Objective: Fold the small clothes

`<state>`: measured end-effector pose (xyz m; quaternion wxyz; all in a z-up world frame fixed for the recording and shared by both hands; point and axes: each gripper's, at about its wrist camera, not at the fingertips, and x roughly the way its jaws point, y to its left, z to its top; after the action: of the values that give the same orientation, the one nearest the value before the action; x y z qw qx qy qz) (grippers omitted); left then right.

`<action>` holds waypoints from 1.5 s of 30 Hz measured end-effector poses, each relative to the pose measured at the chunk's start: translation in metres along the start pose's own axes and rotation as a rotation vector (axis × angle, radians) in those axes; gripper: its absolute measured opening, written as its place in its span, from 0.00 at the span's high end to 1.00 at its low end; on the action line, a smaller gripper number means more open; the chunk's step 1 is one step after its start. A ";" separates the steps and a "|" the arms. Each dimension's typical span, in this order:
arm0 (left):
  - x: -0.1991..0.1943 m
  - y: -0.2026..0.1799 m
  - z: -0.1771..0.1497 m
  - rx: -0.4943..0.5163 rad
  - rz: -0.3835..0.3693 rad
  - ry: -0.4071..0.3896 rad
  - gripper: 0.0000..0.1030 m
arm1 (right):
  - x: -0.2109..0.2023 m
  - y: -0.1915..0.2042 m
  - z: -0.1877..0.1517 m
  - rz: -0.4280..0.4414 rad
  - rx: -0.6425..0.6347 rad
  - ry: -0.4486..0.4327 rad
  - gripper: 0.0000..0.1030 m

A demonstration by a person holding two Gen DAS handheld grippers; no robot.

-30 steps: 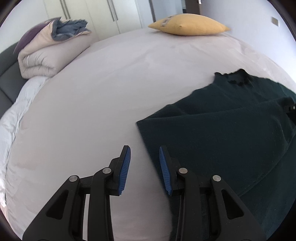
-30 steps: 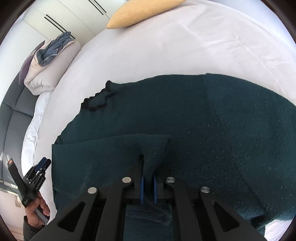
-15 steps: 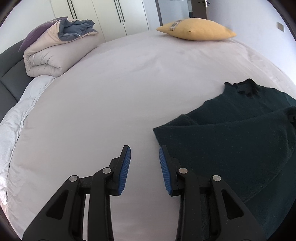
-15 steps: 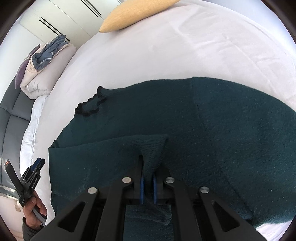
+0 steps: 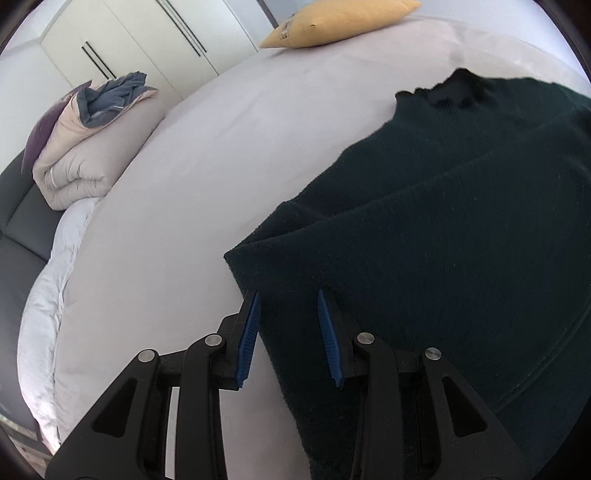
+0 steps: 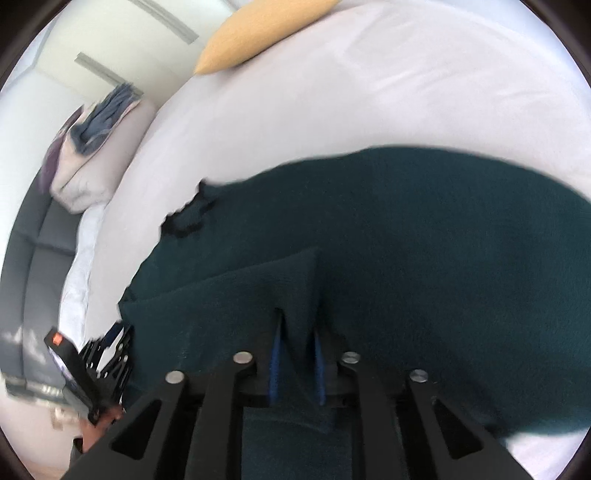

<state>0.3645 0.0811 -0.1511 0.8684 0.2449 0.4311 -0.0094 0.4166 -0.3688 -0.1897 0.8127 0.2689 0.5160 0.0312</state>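
Observation:
A dark green knit sweater point(image 5: 443, 240) lies on the white bed point(image 5: 221, 129), its scalloped collar point(image 5: 458, 88) toward the far side. My left gripper point(image 5: 288, 295) is open and straddles the sweater's near left edge, with the cloth lying slack between the blue pads. In the right wrist view the sweater point(image 6: 406, 240) has one part folded over its body. My right gripper point(image 6: 297, 325) is opening, and a raised fold of that cloth still stands between its pads. The left gripper point(image 6: 110, 350) also shows at the lower left of that view, held in a person's hand point(image 6: 99, 417).
A yellow pillow point(image 5: 332, 22) lies at the far end of the bed. A folded beige duvet point(image 5: 92, 147) with blue cloth on top sits at the left, by a dark headboard point(image 5: 18, 221). White wardrobe doors point(image 5: 129, 37) stand behind. Bare sheet spreads left of the sweater.
My left gripper moved right and down from bare sheet to the sweater's corner, now astride its edge. My right gripper's pads, which pinched the fold, have parted.

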 end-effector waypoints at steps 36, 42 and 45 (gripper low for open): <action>-0.070 0.011 0.012 -0.266 -0.246 -0.128 0.34 | -0.186 -0.285 -0.165 0.342 0.882 -0.539 0.52; -0.099 -0.023 0.012 -0.281 -0.350 -0.110 0.34 | -0.176 -0.288 -0.158 0.376 1.012 -0.597 0.53; -0.105 -0.032 0.010 -0.293 -0.383 -0.109 0.34 | -0.180 -0.294 -0.153 0.359 1.048 -0.613 0.55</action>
<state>0.2986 0.0279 -0.0807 0.8989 0.0290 0.4191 -0.1245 0.1356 -0.6171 -0.2293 0.6661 0.7101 0.1536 -0.1684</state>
